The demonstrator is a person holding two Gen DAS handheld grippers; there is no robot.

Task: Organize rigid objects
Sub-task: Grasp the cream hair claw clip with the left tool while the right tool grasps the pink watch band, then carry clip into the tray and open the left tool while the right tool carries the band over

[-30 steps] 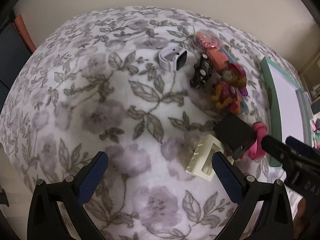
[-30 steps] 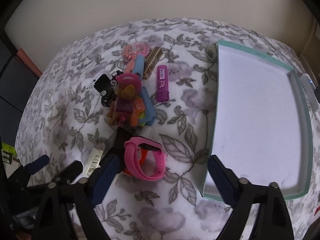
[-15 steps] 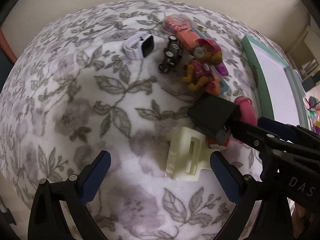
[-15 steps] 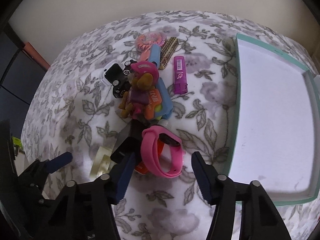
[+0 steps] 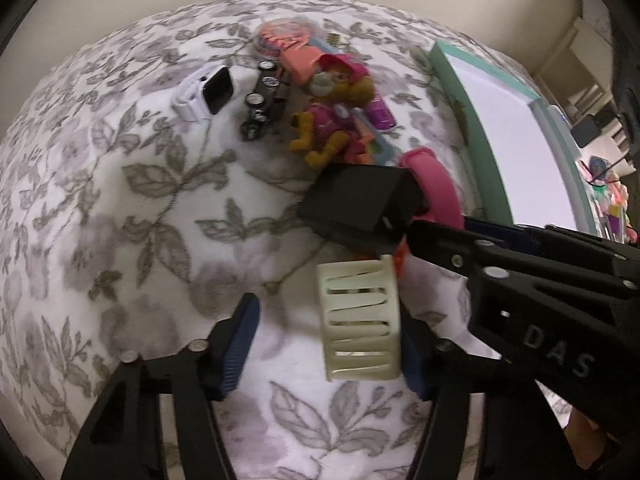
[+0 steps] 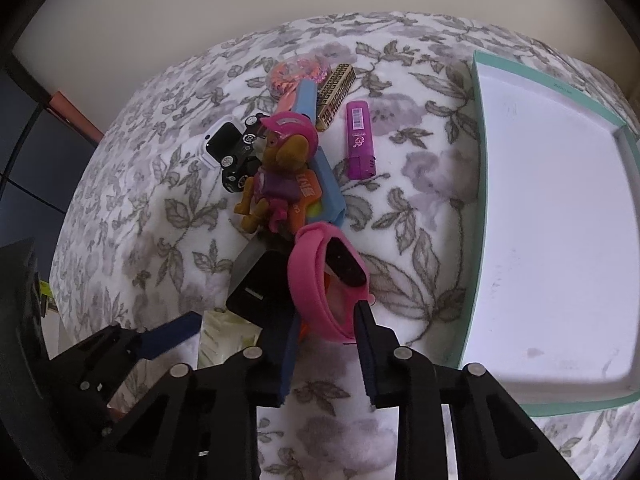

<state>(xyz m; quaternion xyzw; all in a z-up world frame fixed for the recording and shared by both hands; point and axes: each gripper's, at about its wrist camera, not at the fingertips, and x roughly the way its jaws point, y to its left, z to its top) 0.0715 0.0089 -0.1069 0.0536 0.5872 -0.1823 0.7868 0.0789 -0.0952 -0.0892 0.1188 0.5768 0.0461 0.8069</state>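
A cream hair claw clip point(image 5: 360, 322) lies between the fingers of my left gripper point(image 5: 328, 344), which is open around it; the right finger is close beside it. My right gripper point(image 6: 326, 346) is narrowed around the near edge of a pink smartwatch band point(image 6: 320, 280); whether the pads press it is unclear. A black box point(image 6: 262, 290) lies beside the band, also in the left wrist view point(image 5: 360, 208). A pink-and-orange dog toy point(image 6: 280, 172), a black toy car point(image 5: 264, 100), a white smartwatch point(image 5: 204, 94) and a purple lighter point(image 6: 360, 140) lie beyond.
A teal-rimmed white tray point(image 6: 478, 200) lies on the right, also in the left wrist view point(image 5: 460, 112). All rests on a floral blanket point(image 5: 120, 200). A patterned bar point(image 6: 336, 94) and a round pink item point(image 6: 296, 72) lie at the back.
Both grippers moved forward and narrowed. The left now straddles the cream clip. The right now brackets the pink band.
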